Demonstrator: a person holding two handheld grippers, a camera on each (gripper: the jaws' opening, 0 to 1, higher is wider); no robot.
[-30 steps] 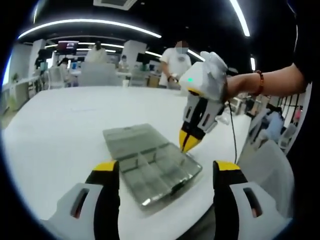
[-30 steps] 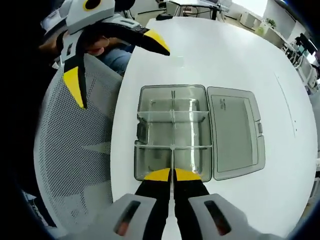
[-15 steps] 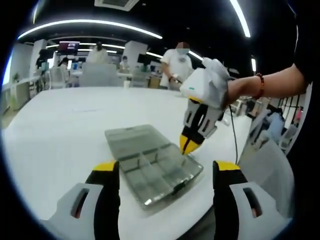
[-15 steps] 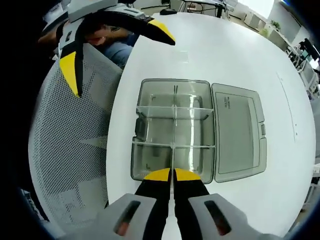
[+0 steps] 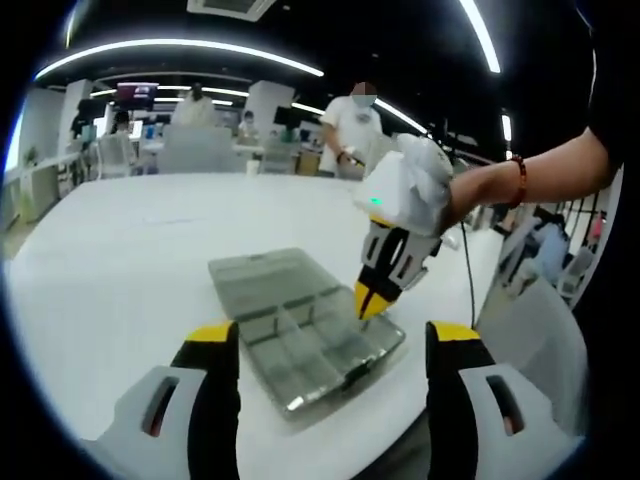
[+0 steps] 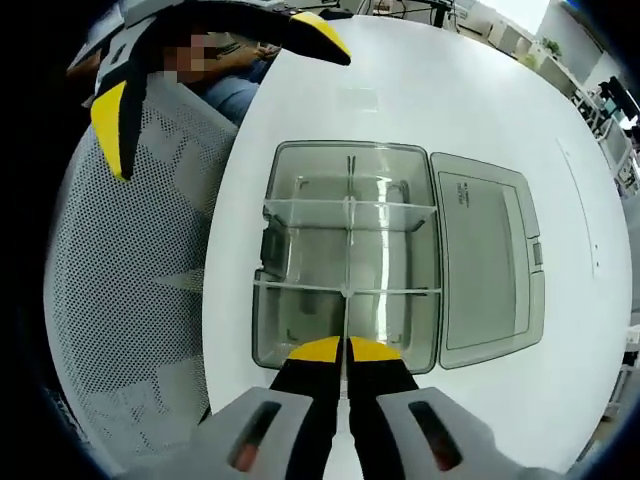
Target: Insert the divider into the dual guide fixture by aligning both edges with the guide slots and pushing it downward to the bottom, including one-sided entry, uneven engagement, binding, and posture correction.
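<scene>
A clear plastic compartment box (image 6: 300, 250) lies on the white table with its lid (image 6: 490, 260) folded open beside it; it also lies in the left gripper view as the box (image 5: 290, 335). My right gripper (image 6: 345, 350) is shut on a thin clear divider (image 6: 345, 315), seen edge-on and standing in the box's near compartment, reaching a cross wall. From the left gripper view, the right gripper (image 5: 368, 305) points down into the box's right side. My left gripper (image 5: 335, 335) stands open just short of the box with nothing between its jaws; it hangs as the left gripper (image 6: 215, 80) over the table edge.
A grey mesh chair (image 6: 130, 330) stands against the table's edge beside the box. The white table (image 5: 130, 240) stretches far beyond the box. A person (image 5: 355, 125) stands at the table's far side, with more desks and people behind.
My right gripper has sunk lower toward the box with the divider, so the box looks larger in its view. The left gripper has stayed open and still.
</scene>
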